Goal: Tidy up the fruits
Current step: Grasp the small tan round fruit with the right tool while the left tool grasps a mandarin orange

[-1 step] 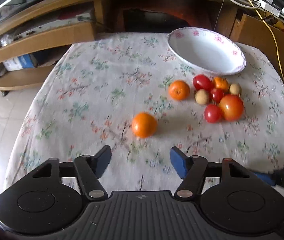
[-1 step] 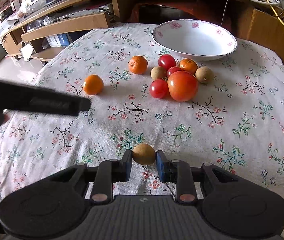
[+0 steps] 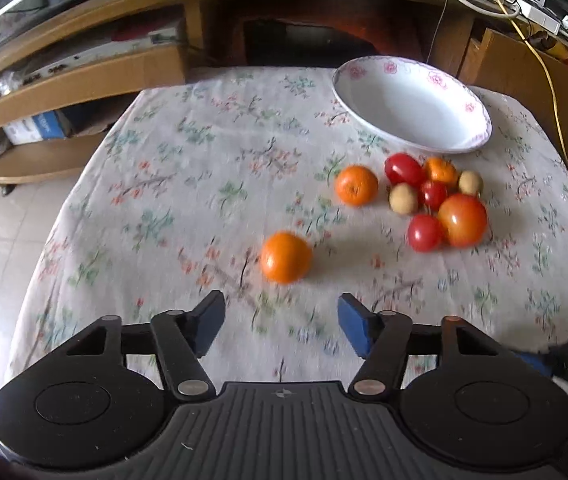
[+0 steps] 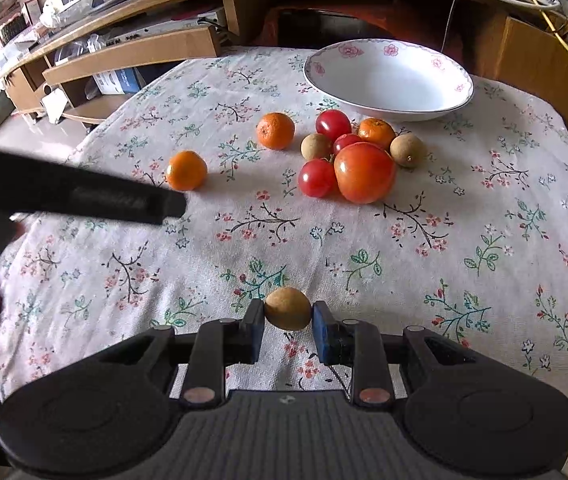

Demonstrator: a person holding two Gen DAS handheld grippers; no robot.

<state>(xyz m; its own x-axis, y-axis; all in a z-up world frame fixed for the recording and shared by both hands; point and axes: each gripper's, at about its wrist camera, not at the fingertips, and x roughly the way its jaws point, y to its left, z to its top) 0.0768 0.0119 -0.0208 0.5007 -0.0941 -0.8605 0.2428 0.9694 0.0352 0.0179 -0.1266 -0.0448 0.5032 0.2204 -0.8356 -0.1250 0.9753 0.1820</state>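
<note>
**Carrying a small brown fruit to the bowl**

The right tool point(image 4: 288, 322) is pinching a small brown fruit point(image 4: 287, 308) over the near edge of the surface point(image 4: 464, 216); it should be lifting clear over the fruit cluster point(image 4: 364, 172) guarding the bowl point(image 4: 388, 80). The left tool point(image 3: 280, 326) is gaping wide, empty, facing an orange point(image 3: 286, 257)

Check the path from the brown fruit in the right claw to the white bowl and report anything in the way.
The right claw holds the small brown fruit. The fruit cluster, with the big tomato, lies on the cloth before the bowl; carrying above it looks clear.
</note>
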